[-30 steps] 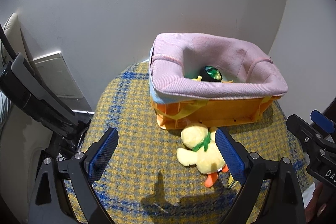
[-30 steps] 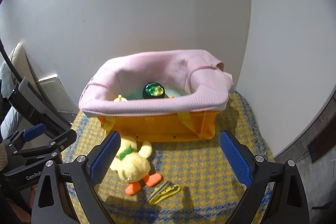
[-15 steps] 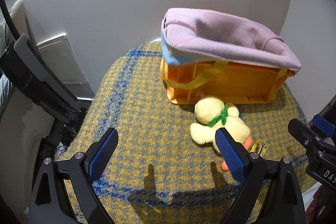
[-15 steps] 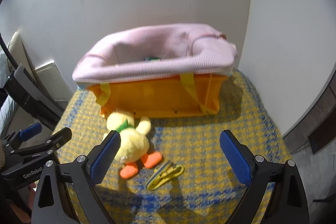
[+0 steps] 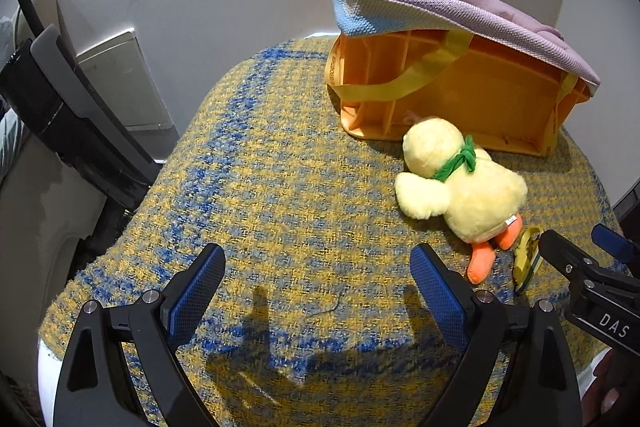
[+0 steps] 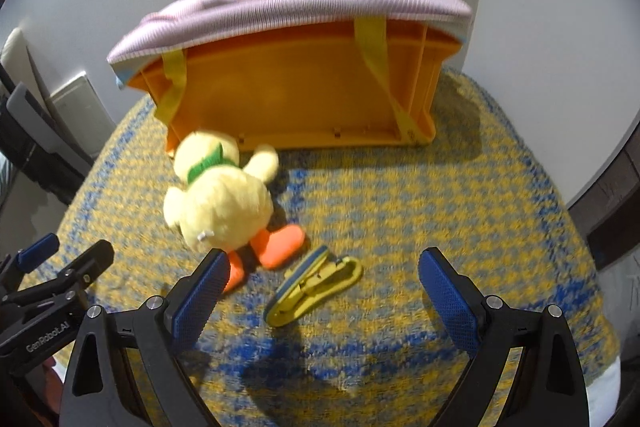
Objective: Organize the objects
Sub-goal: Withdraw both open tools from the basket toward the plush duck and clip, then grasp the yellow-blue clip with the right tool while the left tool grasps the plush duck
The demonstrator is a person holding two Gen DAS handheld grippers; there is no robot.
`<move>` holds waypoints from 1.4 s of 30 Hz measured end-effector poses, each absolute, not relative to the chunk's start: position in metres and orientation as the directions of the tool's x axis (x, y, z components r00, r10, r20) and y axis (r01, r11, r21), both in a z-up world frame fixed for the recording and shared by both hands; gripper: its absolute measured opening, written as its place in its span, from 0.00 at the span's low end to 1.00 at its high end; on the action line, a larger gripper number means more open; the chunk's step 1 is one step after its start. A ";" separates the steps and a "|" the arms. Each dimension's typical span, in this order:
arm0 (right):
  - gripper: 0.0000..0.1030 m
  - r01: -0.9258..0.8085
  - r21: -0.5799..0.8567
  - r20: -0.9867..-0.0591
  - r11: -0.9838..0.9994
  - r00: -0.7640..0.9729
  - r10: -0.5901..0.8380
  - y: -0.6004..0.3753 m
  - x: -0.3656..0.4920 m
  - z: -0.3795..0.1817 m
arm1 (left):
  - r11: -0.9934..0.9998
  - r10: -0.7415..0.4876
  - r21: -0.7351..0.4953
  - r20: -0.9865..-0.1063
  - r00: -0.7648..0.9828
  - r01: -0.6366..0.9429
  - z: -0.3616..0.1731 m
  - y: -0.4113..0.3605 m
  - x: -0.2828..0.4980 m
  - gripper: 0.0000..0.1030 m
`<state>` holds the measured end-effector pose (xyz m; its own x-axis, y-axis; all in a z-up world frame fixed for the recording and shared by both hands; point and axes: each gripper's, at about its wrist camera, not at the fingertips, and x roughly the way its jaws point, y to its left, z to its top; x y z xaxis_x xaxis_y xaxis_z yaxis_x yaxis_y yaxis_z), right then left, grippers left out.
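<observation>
A yellow plush duck [image 5: 464,183] with a green scarf and orange feet lies face down on the yellow-and-blue cloth, its head against an orange plastic basket [image 5: 460,95] lined with pink fabric. It also shows in the right wrist view [image 6: 222,203], as does the basket [image 6: 304,95]. A yellow clip [image 6: 316,287] lies beside the duck's feet; it also shows in the left wrist view [image 5: 527,259]. My left gripper [image 5: 316,291] is open and empty, left of the duck. My right gripper [image 6: 320,297] is open and empty, low over the clip.
The round table has a woven yellow-and-blue cloth [image 5: 280,187] and stands in a corner of white walls. A black stand [image 5: 68,123] and a white panel [image 5: 124,79] are at the left. The table edge drops off at front and right.
Both grippers have come down and closer to the table. The basket's inside, with a dark green ball, has gone out of sight. The duck and clip now appear larger.
</observation>
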<state>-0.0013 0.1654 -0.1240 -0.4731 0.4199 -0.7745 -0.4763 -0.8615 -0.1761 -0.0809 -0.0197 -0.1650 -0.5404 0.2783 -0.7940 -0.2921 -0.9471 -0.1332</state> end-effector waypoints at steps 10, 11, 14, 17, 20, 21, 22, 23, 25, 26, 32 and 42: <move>0.92 -0.488 -0.180 -0.818 -0.854 -0.408 0.405 0.171 -0.006 -0.152 | -0.948 0.275 -0.138 -0.809 -0.520 -0.287 -0.182 -0.024 -0.082 0.92; 0.92 -0.491 -0.179 -0.822 -0.853 -0.402 0.404 0.172 -0.007 -0.155 | -0.948 0.275 -0.139 -0.810 -0.519 -0.286 -0.183 -0.024 -0.083 0.92; 0.83 -0.502 -0.165 -0.835 -0.849 -0.387 0.391 0.176 -0.006 -0.160 | -0.947 0.277 -0.141 -0.813 -0.513 -0.288 -0.185 -0.023 -0.083 0.92; 0.71 -0.510 -0.135 -0.846 -0.850 -0.387 0.366 0.182 -0.003 -0.163 | -0.946 0.280 -0.141 -0.813 -0.511 -0.293 -0.185 -0.022 -0.081 0.92; 0.59 -0.504 -0.117 -0.846 -0.856 -0.401 0.351 0.182 -0.001 -0.162 | -0.944 0.281 -0.137 -0.812 -0.512 -0.300 -0.184 -0.019 -0.079 0.92; 0.53 -0.501 -0.111 -0.847 -0.859 -0.404 0.345 0.182 -0.001 -0.161 | -0.944 0.281 -0.137 -0.812 -0.512 -0.301 -0.184 -0.019 -0.079 0.92; 0.48 -0.498 -0.106 -0.847 -0.861 -0.408 0.340 0.182 0.000 -0.161 | -0.944 0.281 -0.137 -0.812 -0.512 -0.301 -0.184 -0.019 -0.079 0.92; 0.45 -0.494 -0.102 -0.848 -0.864 -0.412 0.335 0.181 0.000 -0.160 | -0.944 0.281 -0.136 -0.813 -0.511 -0.302 -0.184 -0.019 -0.078 0.92; 0.35 -0.483 -0.098 -0.848 -0.870 -0.417 0.327 0.180 0.001 -0.160 | -0.944 0.279 -0.135 -0.814 -0.509 -0.301 -0.185 -0.019 -0.078 0.92; 0.32 -0.479 -0.098 -0.848 -0.872 -0.419 0.325 0.179 0.002 -0.159 | -0.944 0.280 -0.136 -0.815 -0.508 -0.301 -0.185 -0.019 -0.078 0.92; 0.10 -0.458 -0.092 -0.843 -0.884 -0.436 0.314 0.182 0.010 -0.152 | -0.941 0.292 -0.149 -0.814 -0.502 -0.304 -0.180 -0.017 -0.074 0.92; 0.10 -0.476 -0.098 -0.808 -0.874 -0.475 0.349 0.195 0.031 -0.129 | -0.924 0.329 -0.163 -0.798 -0.505 -0.345 -0.163 0.013 -0.073 0.92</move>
